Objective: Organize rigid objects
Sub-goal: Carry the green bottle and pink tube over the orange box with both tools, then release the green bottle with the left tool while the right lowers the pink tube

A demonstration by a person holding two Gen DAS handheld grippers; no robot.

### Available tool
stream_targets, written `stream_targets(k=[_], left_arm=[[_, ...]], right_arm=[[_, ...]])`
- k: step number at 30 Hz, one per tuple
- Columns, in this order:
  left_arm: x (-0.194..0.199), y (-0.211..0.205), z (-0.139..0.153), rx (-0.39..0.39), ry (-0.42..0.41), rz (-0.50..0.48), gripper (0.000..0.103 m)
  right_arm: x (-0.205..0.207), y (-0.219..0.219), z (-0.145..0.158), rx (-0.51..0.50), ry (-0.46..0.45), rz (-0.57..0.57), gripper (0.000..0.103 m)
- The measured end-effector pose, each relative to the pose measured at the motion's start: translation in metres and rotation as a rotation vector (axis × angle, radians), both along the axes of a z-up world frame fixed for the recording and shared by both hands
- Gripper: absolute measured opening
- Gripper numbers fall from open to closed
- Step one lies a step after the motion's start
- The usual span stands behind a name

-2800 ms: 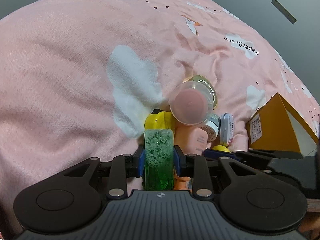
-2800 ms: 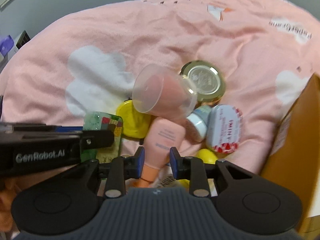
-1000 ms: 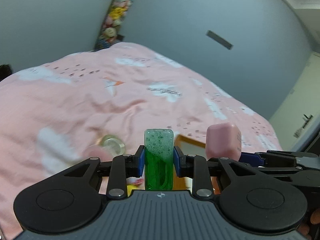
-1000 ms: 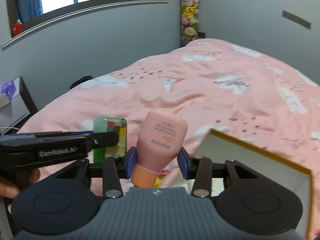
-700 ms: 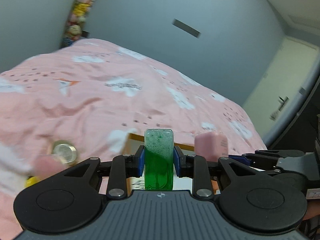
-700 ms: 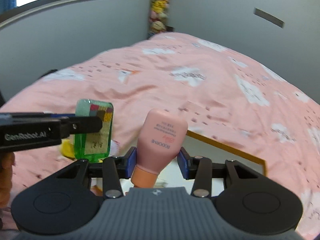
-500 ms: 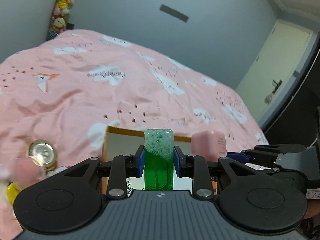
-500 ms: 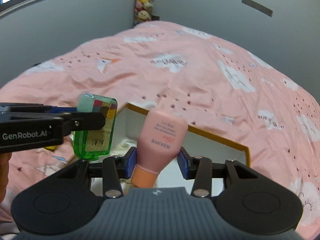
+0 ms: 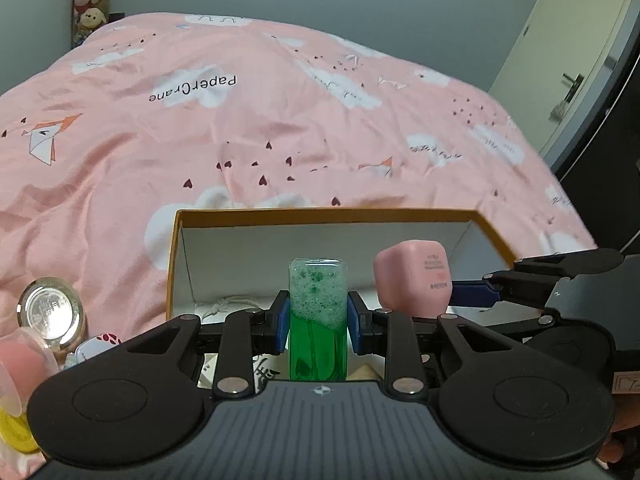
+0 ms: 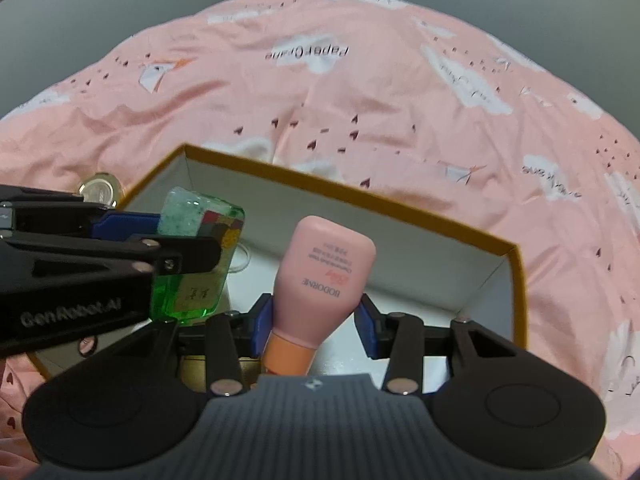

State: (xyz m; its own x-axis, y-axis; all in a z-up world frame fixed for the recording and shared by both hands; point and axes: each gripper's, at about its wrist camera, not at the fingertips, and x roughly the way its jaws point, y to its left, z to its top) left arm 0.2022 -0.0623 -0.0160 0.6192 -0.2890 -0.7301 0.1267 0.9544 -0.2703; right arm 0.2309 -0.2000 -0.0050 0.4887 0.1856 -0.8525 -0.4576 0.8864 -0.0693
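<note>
Left wrist view: my left gripper (image 9: 318, 316) clamps the green bottle (image 9: 318, 320), long axis along the fingers, above the orange box (image 9: 320, 213)

Right wrist view: my right gripper (image 10: 316, 320) grips the pink bottle (image 10: 320, 280), cap toward me, over the box

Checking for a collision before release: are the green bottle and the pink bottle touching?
Apart. The left wrist view shows white box wall between the green bottle and the pink bottle.

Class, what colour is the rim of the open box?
Orange-yellow rim, white inside; the right wrist view shows it best.
</note>
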Motion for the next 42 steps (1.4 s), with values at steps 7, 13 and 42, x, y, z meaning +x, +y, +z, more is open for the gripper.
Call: stream_targets(k=[7, 13, 42], left_arm=[[0.012, -0.01, -0.007, 0.064, 0.026, -0.024, 0.032], [0.019, -0.012, -0.021, 0.111, 0.082, -0.011, 0.032], [-0.016, 0.048, 0.018, 0.032, -0.09, 0.195, 0.065]], right_arm=[[0.016, 0.0, -0.023, 0.002, 0.07, -0.025, 0.043], [0.018, 0.0, -0.031, -0.015, 0.093, -0.026, 0.043], [0.034, 0.021, -0.038, -0.087, 0.167, -0.05, 0.044]])
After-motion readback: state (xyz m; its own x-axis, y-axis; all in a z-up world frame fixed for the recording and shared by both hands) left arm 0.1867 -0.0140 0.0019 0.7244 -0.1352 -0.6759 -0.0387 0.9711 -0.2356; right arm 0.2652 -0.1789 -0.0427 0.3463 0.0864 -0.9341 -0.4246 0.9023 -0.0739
